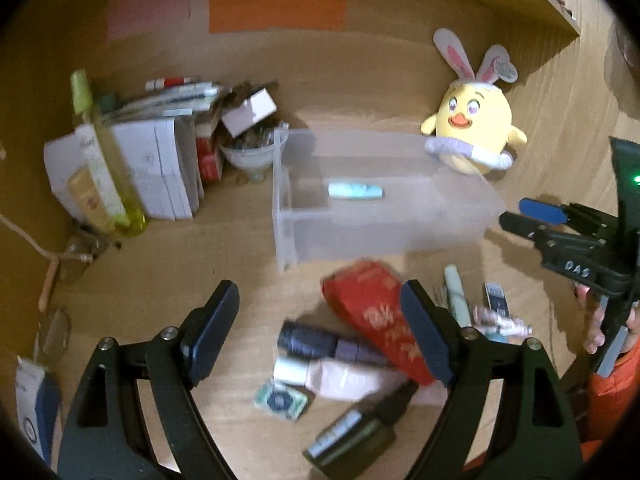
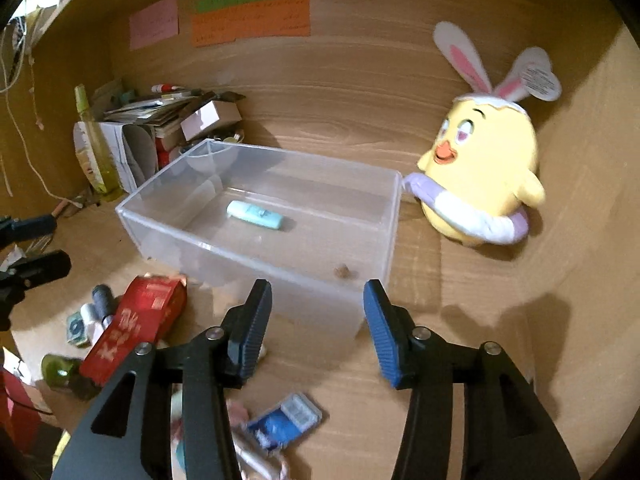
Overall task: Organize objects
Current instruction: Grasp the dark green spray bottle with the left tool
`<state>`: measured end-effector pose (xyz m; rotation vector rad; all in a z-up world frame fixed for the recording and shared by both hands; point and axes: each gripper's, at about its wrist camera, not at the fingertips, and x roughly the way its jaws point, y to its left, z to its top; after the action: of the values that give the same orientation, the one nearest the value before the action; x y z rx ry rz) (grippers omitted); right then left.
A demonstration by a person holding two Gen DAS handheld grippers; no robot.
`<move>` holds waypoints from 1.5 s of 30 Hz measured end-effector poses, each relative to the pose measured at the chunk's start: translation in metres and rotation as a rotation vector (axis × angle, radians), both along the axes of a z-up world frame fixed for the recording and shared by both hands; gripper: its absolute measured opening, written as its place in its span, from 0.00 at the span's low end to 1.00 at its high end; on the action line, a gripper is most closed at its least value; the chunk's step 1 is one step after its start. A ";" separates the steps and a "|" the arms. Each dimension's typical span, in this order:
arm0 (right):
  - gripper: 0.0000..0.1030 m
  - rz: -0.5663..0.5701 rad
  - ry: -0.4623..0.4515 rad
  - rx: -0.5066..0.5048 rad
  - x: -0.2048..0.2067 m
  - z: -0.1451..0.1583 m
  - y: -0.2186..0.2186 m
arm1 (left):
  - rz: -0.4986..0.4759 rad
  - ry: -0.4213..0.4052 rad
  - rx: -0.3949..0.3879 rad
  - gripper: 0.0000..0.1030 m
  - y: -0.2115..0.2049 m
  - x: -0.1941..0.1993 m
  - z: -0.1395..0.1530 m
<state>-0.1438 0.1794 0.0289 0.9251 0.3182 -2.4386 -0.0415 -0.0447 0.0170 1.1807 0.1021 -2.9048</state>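
Your clear rectangular plastic bin [image 2: 256, 216] stands open-topped on the wooden desk surface [image 2: 460, 320], and one pale mint-green tube [image 2: 256, 215] lies flat on its floor. The remaining loose items lie in front of the bin, outside it: a red printed carton [image 1: 376, 316], a dark-capped purple bottle [image 1: 320, 342], a pale pink tube with a white cap [image 1: 332, 376], a dark green bottle [image 1: 356, 432] and a small teal square packet [image 1: 280, 400].

Your left gripper [image 1: 320, 336] hangs over this cluster with its jaws spread wide. Nothing sits between the pads; the right-hand finger [image 1: 426, 332] overlaps the red carton in the picture, but you cannot tell whether it touches it.

Your right gripper [image 2: 316, 328] is also spread wide and holds nothing. It hangs just in front of the bin's near wall, without visible contact.

The left wrist view alone shows the slim pale green tube [image 1: 458, 296] to the right of the carton. The right wrist view alone shows a blue and clear plastic case [image 2: 286, 420] lying under the right gripper.

A yellow plush chick with rabbit ears [image 2: 480, 168] sits just beside the bin's right end. A leaning stack of white boxes and papers [image 1: 156, 160] and a yellow-green bottle [image 1: 104, 160] stand well to the left. Pink, green and orange paper notes [image 2: 252, 20] are fixed to the back panel.
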 end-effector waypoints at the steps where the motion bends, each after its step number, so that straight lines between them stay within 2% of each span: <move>1: 0.43 -0.004 0.000 -0.003 0.004 0.000 0.003 | 0.003 -0.008 0.002 0.81 0.001 0.003 -0.004; 8: 0.43 -0.008 -0.016 -0.022 0.034 -0.007 0.020 | 0.021 -0.038 0.017 0.81 0.007 0.025 -0.026; 10: 0.46 -0.008 -0.027 -0.021 0.039 -0.012 0.022 | 0.025 -0.046 0.034 0.81 0.007 0.030 -0.031; 12: 0.53 -0.017 -0.038 -0.020 0.042 -0.018 0.024 | 0.027 -0.057 0.045 0.81 0.007 0.035 -0.037; 14: 0.53 -0.021 -0.051 -0.015 0.044 -0.025 0.025 | 0.020 -0.073 0.046 0.81 0.008 0.039 -0.043; 25: 0.53 -0.029 -0.150 -0.021 0.043 -0.053 0.031 | 0.012 -0.106 0.061 0.81 0.018 0.056 -0.064; 37: 0.57 -0.022 -0.226 -0.021 0.031 -0.072 0.024 | 0.011 -0.120 0.100 0.80 0.026 0.052 -0.078; 45: 0.57 -0.034 -0.216 -0.020 0.024 -0.073 0.015 | 0.013 -0.097 0.117 0.68 0.024 0.054 -0.076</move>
<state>-0.1200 0.1949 -0.0443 1.1812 0.2015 -2.3402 0.0122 -0.0207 -0.0594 1.3295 0.2814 -2.8591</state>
